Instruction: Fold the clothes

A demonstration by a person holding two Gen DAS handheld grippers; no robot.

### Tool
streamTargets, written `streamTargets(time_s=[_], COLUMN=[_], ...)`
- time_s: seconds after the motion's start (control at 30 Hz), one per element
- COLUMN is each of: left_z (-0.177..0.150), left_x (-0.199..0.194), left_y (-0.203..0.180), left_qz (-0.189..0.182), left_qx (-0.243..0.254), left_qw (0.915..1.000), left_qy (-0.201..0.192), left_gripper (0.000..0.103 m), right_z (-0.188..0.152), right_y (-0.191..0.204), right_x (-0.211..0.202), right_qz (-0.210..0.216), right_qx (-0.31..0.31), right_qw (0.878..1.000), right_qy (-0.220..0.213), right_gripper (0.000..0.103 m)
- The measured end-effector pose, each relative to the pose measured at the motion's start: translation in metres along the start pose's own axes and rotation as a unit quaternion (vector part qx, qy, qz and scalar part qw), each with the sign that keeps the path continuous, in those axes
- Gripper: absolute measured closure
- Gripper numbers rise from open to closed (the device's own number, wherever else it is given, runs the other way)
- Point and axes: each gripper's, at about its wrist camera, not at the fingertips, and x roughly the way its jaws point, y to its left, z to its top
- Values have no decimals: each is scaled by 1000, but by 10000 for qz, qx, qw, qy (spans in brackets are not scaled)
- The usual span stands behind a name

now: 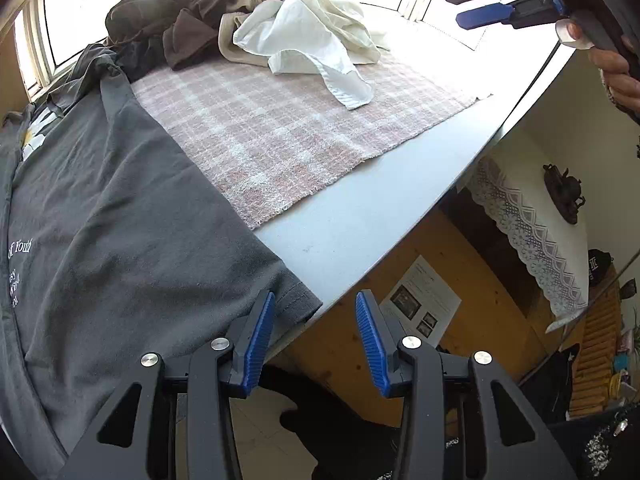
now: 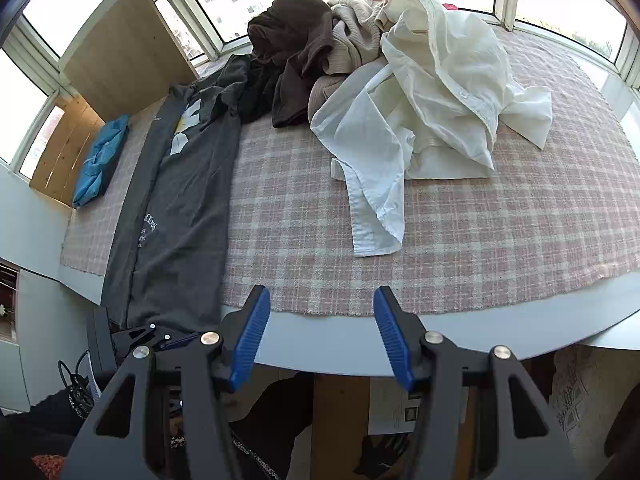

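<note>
The grey shirt lies long and flat on the counter, ready for folding. Beside it, both grippers, left and right, have half-open fingers holding nothing.

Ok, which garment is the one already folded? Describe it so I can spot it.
Start at the pink plaid cloth on the table. At its far left edge, beside the wooden panel, lies a small blue bundle. It is the only bright blue item, apart from the pile.
</note>
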Motion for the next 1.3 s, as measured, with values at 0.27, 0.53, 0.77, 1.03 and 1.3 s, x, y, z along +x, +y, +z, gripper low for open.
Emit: streamTargets(time_s=[0.27,0.53,0.77,1.03,1.3], left_z=[0,-33,-55,-57,-47], left_x=[4,-62,-69,-58,-43], left_y=[33,109,132,125,115], left_qz=[-468,-1702,-1917,-2160,-2001], left_qx=[-743,-2510,-2991,-3004,-2855], left_qw=[9961,9487,9278,9222,9342], left_qy=[-35,-900,-1137,-1126,-756], left_gripper=[97,97,97,97,78], right_z=[-26,-14,11,-1,-2], right_y=[11,64,104,111,125], right_x=[34,106,173,202,183], right_qz=[414,1054,2365,3231,2313], right_qx=[5,-395,66,797,18], right_qw=[9986,9888,9564,9161,9535], right_qy=[324,979,1709,2238,1931], right_gripper=[50,50,50,50,97])
